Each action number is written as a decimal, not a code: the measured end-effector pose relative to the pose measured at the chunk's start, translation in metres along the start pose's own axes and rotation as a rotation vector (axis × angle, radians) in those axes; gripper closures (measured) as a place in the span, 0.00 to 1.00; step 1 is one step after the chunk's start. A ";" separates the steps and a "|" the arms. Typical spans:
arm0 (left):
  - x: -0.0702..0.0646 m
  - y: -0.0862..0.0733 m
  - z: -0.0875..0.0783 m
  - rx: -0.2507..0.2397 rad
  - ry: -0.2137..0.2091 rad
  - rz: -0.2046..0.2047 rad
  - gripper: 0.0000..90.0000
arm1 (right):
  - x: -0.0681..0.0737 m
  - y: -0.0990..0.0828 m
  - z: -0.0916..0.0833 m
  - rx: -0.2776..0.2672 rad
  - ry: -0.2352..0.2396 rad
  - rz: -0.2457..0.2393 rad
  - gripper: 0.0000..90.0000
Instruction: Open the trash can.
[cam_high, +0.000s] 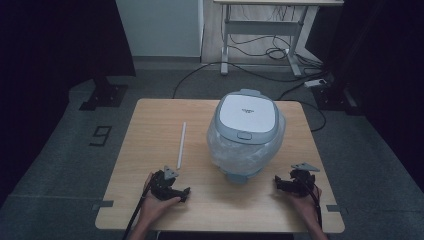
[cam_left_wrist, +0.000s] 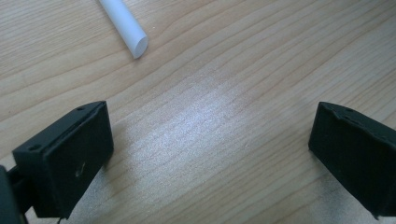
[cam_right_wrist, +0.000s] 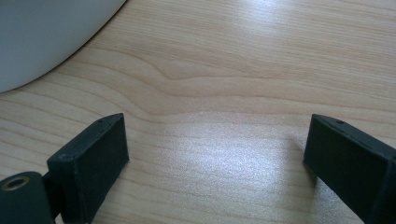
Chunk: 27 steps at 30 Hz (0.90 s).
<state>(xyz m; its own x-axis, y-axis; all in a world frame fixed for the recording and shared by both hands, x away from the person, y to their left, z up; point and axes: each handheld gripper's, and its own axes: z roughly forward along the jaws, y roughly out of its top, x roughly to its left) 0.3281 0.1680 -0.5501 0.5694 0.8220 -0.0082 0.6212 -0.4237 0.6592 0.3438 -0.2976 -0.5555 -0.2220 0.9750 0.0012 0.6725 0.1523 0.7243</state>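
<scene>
A light wooden desk (cam_high: 150, 200) stands on grey floor, and on its far middle sits the biggest thing on it, a rounded white rice cooker (cam_high: 246, 134) with a grey-rimmed lid down and a clear wrapping around its body. To the cooker's left, well apart from it, a thin white tube (cam_high: 182, 145) lies flat, running from the far side toward the near edge. At the near left corner a hand holds the left claw (cam_high: 186, 193), which rests low over the desk just short of the tube's near end; in the left gripper view its jaws stand wide apart with bare wood between them and the tube's cut end (cam_left_wrist: 135, 44) ahead. At the near right the right claw (cam_high: 278, 183) points toward the cooker's base, jaws likewise spread wide and gripping nothing, the cooker's curved wall (cam_right_wrist: 42, 37) off to one side
</scene>
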 end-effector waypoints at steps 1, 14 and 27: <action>0.000 0.000 0.000 -0.001 -0.002 0.001 0.00 | 0.000 0.000 0.000 0.000 0.000 0.000 0.06; 0.001 0.002 0.002 0.000 -0.003 0.002 0.00 | 0.001 -0.001 -0.001 -0.017 0.024 -0.026 0.14; 0.001 0.002 0.002 -0.001 -0.004 0.002 0.00 | 0.001 -0.002 -0.005 -0.022 0.054 -0.044 0.22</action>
<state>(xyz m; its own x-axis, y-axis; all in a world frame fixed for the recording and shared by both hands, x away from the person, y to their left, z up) 0.3313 0.1673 -0.5501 0.5728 0.8196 -0.0096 0.6196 -0.4253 0.6597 0.3387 -0.2975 -0.5540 -0.2886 0.9574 0.0058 0.6458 0.1901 0.7395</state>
